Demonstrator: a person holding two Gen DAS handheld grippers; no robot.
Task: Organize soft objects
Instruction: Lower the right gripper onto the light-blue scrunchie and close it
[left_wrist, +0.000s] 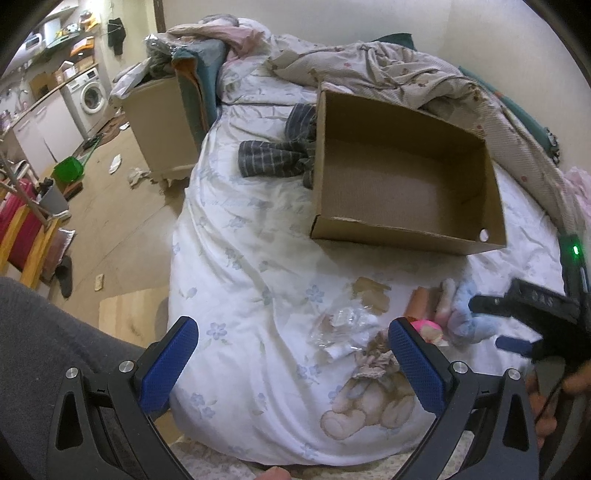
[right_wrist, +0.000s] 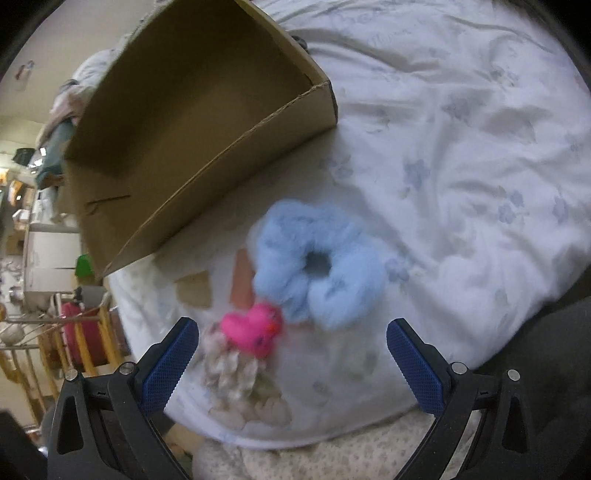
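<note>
An open cardboard box lies on the white flowered bed sheet. Near the bed's front edge lie a fluffy light-blue scrunchie, a pink soft toy, a beige frilly scrunchie and a peach-coloured roll. My right gripper hovers open just above the pink toy and blue scrunchie, holding nothing; it shows at the right in the left wrist view. My left gripper is open over the sheet, left of the pile.
A crumpled clear plastic wrapper lies beside the pile. Striped grey clothing rests against the box's left side, a rumpled quilt behind it. Another cardboard box stands off the bed's left, above a cluttered floor.
</note>
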